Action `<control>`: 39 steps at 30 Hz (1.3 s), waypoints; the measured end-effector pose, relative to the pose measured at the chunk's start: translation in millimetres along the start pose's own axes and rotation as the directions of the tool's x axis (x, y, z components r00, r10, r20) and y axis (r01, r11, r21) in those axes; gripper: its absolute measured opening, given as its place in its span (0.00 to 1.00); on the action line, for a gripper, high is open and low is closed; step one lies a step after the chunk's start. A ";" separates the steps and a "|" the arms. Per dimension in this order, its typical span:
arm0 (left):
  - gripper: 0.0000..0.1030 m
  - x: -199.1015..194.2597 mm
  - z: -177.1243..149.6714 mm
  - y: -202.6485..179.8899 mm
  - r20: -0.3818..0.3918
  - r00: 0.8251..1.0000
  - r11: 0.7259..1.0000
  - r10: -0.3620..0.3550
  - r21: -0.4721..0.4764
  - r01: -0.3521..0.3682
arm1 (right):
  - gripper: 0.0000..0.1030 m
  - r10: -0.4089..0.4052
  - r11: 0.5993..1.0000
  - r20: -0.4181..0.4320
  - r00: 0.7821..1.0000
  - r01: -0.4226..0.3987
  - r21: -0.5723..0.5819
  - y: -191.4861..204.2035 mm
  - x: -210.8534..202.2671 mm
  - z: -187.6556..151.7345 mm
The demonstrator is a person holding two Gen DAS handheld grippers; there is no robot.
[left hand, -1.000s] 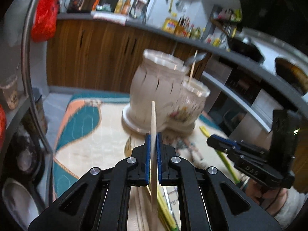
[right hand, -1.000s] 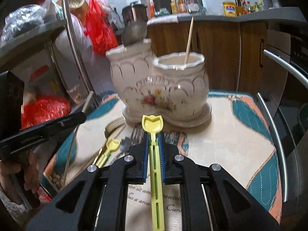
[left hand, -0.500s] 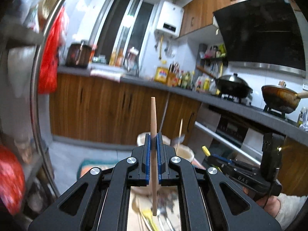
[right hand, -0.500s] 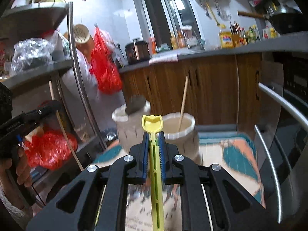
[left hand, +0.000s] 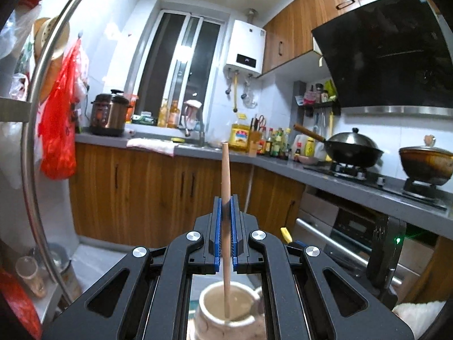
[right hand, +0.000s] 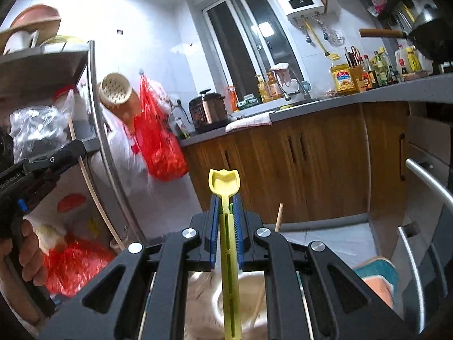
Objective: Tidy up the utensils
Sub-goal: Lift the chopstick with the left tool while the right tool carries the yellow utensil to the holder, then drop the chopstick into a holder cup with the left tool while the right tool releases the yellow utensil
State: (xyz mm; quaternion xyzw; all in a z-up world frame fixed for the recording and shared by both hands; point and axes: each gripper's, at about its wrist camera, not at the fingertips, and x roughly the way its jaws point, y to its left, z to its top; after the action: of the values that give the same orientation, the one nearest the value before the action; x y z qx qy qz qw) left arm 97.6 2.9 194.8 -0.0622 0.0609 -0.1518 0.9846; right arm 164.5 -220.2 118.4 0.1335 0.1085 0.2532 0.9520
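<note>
Wooden chopstick point(left hand: 225, 198) stands clamped between the left gripper's point(left hand: 225, 212) fingers, its lower end inside the ceramic holder point(left hand: 226, 308) beneath them. Right gripper point(right hand: 226, 212) pinches a yellow utensil point(right hand: 226, 226) above that holder point(right hand: 249, 306).

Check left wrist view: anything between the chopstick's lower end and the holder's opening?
Nothing visible. The left gripper holds the chopstick upright, its lower end already past the holder's rim; the mouth around it looks open.

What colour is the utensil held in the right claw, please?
The utensil is yellow, clearest in the right wrist view.
</note>
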 end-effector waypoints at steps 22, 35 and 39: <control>0.06 38.4 -54.4 19.0 -0.159 0.987 1.000 -0.016 -0.006 0.015 | 0.10 -0.044 0.996 -0.076 0.996 0.039 -0.076 -10.3 27.4 -37.0; 0.07 34.3 -83.4 3.0 -0.260 0.965 0.999 -0.034 0.032 0.044 | 0.10 -0.123 0.990 -0.147 0.981 0.112 -0.082 -17.6 -12.1 -60.6; 0.07 38.2 -93.0 -2.2 -0.292 0.956 0.998 -0.015 0.058 0.033 | 0.10 -0.130 0.990 -0.180 0.975 0.118 -0.075 -20.7 -10.2 -64.0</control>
State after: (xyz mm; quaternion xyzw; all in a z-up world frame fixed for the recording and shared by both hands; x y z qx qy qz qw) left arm 120.3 -20.6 99.6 -0.0095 0.1998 -0.1731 0.9644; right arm 147.7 -230.0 53.2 0.0718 0.1960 0.2077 0.9557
